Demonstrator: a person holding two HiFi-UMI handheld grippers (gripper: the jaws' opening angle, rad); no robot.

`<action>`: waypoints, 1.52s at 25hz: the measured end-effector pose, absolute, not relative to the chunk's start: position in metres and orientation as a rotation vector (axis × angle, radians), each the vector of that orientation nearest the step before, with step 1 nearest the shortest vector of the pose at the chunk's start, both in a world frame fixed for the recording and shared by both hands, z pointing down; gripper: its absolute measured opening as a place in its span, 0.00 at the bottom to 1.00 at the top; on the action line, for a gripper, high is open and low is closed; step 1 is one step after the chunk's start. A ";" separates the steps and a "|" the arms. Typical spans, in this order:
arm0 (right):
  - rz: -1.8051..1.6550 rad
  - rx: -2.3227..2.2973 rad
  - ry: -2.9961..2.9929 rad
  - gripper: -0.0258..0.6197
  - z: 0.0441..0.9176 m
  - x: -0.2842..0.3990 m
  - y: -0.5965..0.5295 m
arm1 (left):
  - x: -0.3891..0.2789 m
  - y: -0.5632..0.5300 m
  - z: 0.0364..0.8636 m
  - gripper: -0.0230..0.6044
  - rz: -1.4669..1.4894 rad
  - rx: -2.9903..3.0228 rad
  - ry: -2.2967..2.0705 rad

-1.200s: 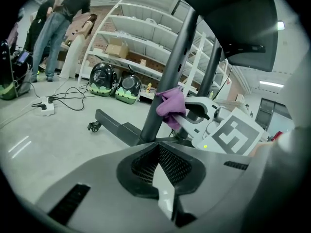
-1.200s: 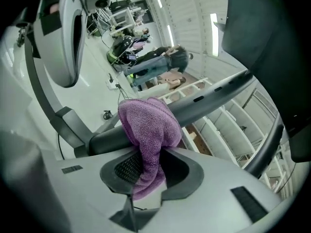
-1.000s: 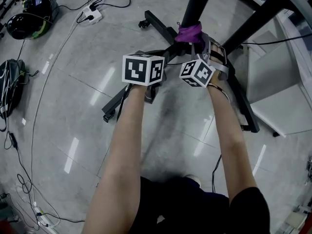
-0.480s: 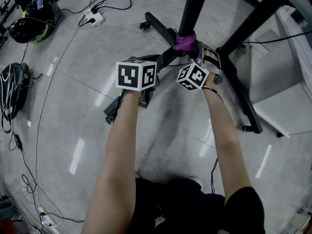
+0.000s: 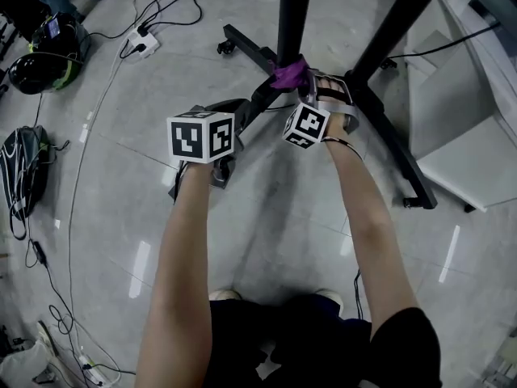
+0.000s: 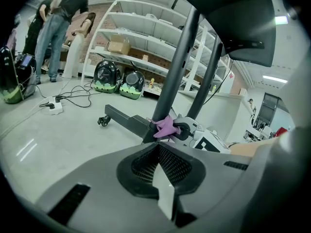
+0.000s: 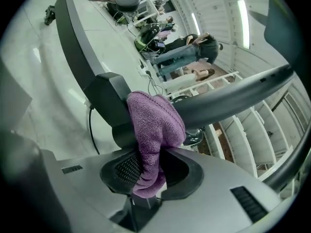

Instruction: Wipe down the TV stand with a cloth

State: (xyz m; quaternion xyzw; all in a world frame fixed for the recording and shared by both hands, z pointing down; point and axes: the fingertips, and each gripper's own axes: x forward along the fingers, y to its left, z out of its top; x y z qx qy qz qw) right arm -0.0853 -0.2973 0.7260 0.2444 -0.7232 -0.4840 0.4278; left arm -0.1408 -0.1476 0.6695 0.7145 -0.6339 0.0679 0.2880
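At 9 o'clock in the head view we see a black backpack (image 5: 20, 168) lying on the glossy grey tiled floor (image 5: 266, 217). Toward 11 o'clock there is a white power strip (image 5: 144, 43) with dark cables running from it.

Next comes our left claw (image 6: 160, 164), its jaws clenched together with nothing between them. From above it hangs over the front-left leg of the black metal TV stand (image 5: 292, 14), though we cannot tell whether it touches that leg. The stand's two dark posts rise toward 12 o'clock and its low legs spread across the floor. One leg ends in a small castor (image 5: 221, 49) at about 11 o'clock.

Where the left post meets the base sits the purple terry cloth (image 7: 153, 130), bunched and pressed against the black metal. Our right claw (image 7: 150, 171) is grasping the cloth's lower end, and the fabric bulges out at 12 o'clock from the jaws and touches the stand. The two claws are near each other, the right one at roughly 2 o'clock from the left.

At 3 o'clock, beyond the stand's right leg, a pale grey flat panel (image 5: 472, 164) rests low beside the stand.
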 end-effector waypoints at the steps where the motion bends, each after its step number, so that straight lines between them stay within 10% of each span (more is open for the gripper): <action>1: -1.203 0.608 -1.807 0.20 0.727 -0.085 -0.298 | -0.142 -0.146 0.671 0.05 0.182 1.902 -1.696; 38: -1.252 0.650 -1.510 0.20 0.716 -0.010 -0.337 | -0.118 -0.157 0.667 0.05 0.152 1.930 -1.647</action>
